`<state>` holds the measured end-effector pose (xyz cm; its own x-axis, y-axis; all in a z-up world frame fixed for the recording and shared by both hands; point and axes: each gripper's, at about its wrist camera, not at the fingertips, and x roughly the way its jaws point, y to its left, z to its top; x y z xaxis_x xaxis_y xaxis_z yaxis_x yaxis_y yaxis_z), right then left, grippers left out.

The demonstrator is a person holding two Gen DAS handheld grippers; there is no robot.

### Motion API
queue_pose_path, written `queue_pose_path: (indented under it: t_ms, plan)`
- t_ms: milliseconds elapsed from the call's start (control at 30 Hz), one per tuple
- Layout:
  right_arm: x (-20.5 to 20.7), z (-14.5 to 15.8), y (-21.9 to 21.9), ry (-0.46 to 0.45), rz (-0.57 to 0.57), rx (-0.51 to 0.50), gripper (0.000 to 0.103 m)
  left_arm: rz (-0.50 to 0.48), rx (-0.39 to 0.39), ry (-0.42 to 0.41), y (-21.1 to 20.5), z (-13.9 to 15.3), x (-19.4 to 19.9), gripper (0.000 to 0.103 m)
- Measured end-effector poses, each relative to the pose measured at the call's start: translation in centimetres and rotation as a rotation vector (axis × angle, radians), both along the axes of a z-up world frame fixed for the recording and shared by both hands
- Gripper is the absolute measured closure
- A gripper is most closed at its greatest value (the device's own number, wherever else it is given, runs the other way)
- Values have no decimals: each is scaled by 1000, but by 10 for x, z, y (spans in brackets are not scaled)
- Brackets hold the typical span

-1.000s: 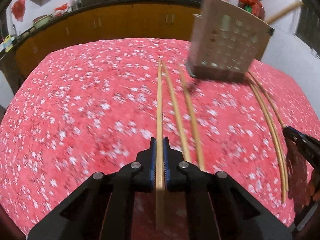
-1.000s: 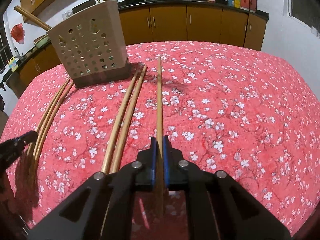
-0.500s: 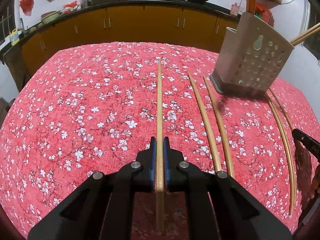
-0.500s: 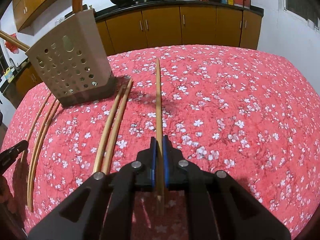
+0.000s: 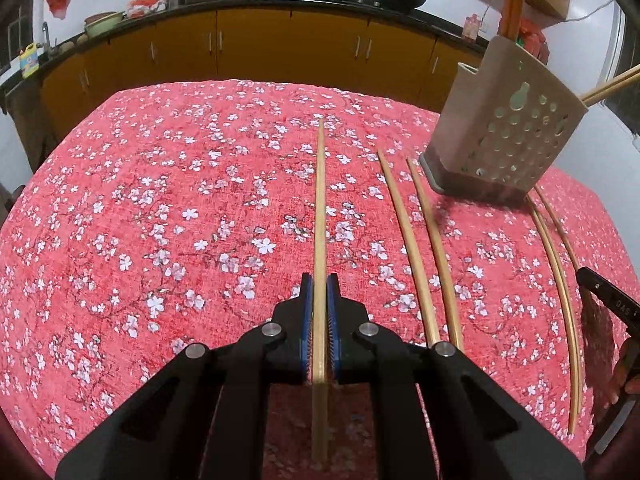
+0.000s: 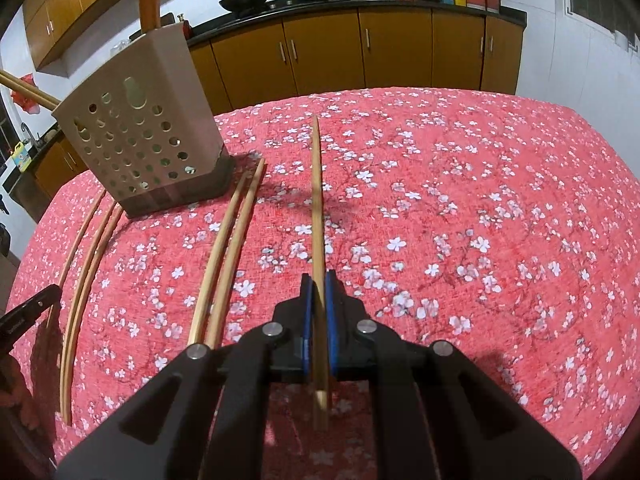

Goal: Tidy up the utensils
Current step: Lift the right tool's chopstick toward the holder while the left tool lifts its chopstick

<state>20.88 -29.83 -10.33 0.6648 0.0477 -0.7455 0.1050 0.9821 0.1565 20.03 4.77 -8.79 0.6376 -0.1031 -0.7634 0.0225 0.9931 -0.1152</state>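
Note:
My left gripper [image 5: 319, 280] is shut on a wooden chopstick [image 5: 320, 208] that points forward over the red flowered tablecloth. My right gripper [image 6: 319, 278] is shut on another chopstick [image 6: 316, 192], also pointing forward. A beige perforated utensil holder [image 5: 508, 136] stands at the right in the left wrist view and at the left in the right wrist view [image 6: 140, 136], with chopsticks and a wooden handle sticking out of it. Two loose chopsticks [image 5: 420, 248] lie beside the holder; they also show in the right wrist view [image 6: 228, 248]. A further thin group [image 5: 556, 272] lies beyond it.
The table has a red cloth with white blossoms [image 5: 160, 220]. Behind it runs a kitchen counter with yellow-brown cabinets [image 5: 280, 48], woks and bottles. The other gripper's tip shows at the right edge [image 5: 608, 300] and at the left edge [image 6: 28, 312].
Both grippers have risen and pulled back a little with their chopsticks. The holder has drifted toward the frame edge in both views.

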Motion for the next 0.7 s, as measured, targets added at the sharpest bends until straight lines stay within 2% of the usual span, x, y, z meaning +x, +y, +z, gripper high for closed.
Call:
queue_pose_path:
  t_ms: [367,533,700]
  plan:
    - [1,0,1,1,-1,-2,95,3,-6,0,-2,2,-3,94]
    - [-10,1,5,3,6,-11,95,-8,37,0,-8,3,-18,94]
    - [-15,1,4,-1,9,7,95,-7,33,-1,-8,3,-23,95]
